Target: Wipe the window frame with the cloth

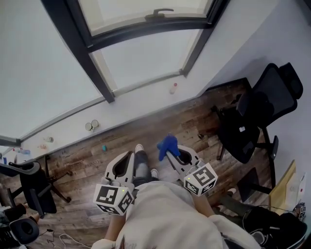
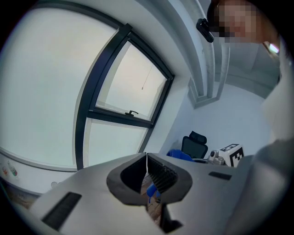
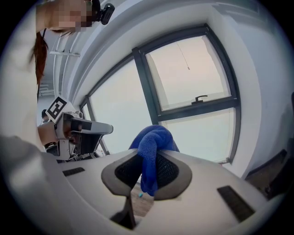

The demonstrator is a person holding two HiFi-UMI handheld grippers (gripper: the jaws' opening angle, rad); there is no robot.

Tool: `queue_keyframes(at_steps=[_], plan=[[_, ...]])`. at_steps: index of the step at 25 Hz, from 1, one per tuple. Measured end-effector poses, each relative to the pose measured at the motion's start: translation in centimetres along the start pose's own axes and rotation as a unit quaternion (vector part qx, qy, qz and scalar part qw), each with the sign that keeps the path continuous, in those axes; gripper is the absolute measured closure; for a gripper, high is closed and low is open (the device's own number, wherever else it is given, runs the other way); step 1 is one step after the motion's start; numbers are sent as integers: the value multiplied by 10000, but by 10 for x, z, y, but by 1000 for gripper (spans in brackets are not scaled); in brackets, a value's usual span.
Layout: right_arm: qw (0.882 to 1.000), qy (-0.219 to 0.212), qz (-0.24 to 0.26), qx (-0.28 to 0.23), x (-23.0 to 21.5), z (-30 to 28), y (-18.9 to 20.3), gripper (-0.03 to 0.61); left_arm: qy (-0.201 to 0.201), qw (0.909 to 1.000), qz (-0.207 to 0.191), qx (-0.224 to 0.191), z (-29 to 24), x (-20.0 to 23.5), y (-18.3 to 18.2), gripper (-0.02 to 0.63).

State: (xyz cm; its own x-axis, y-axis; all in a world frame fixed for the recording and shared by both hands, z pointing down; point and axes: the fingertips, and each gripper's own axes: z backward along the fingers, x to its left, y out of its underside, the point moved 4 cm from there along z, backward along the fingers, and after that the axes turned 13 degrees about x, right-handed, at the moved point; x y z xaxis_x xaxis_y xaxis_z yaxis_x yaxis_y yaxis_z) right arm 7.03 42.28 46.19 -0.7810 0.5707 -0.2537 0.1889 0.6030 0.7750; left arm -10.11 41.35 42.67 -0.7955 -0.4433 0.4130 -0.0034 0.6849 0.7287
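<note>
A dark window frame [image 1: 99, 80] with a handle [image 1: 159, 12] on its upper sash rises ahead of me above the white sill [image 1: 121, 114]; it also shows as the frame [image 2: 94, 98] in the left gripper view and the frame [image 3: 151, 96] in the right one. My right gripper [image 1: 167, 148] is shut on a blue cloth [image 1: 167, 144], which bunches above the jaws as the cloth [image 3: 151, 151]. My left gripper [image 1: 130, 156] is held low beside it, jaws shut with nothing between them [image 2: 147, 167]. Both hang well short of the window.
A black office chair [image 1: 252, 116] stands at the right by the wall. Another chair [image 1: 31, 182] is at the left. Small jars [image 1: 91, 125] and a bottle [image 1: 173, 88] sit on the sill. Wooden floor [image 1: 194, 121] lies below.
</note>
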Motion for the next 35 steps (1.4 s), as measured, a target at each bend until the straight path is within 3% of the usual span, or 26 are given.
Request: queue_keyframes(at_steps=[9,17,26,31,35], plan=[[9996,-2,295,-14,-32,-88,-95,520,154,9995,26,-290,-29,61,-89,603],[9984,98,548,-60,-30,-133,-140,520,71,9992,265,-274,-35,115,-115,603],[9985,325,430,9,-72,-144,-154,520,-35,9986,431,-317,-60,133,-131,603],[9991,82,419,-3,-105,-159,-177,520,-232,9971,593,-415,-83,138,-151,603],[9967,-297,746,-145,-127,-173,-207,520,-395,9953,649,-597,-103,142,-173,603]])
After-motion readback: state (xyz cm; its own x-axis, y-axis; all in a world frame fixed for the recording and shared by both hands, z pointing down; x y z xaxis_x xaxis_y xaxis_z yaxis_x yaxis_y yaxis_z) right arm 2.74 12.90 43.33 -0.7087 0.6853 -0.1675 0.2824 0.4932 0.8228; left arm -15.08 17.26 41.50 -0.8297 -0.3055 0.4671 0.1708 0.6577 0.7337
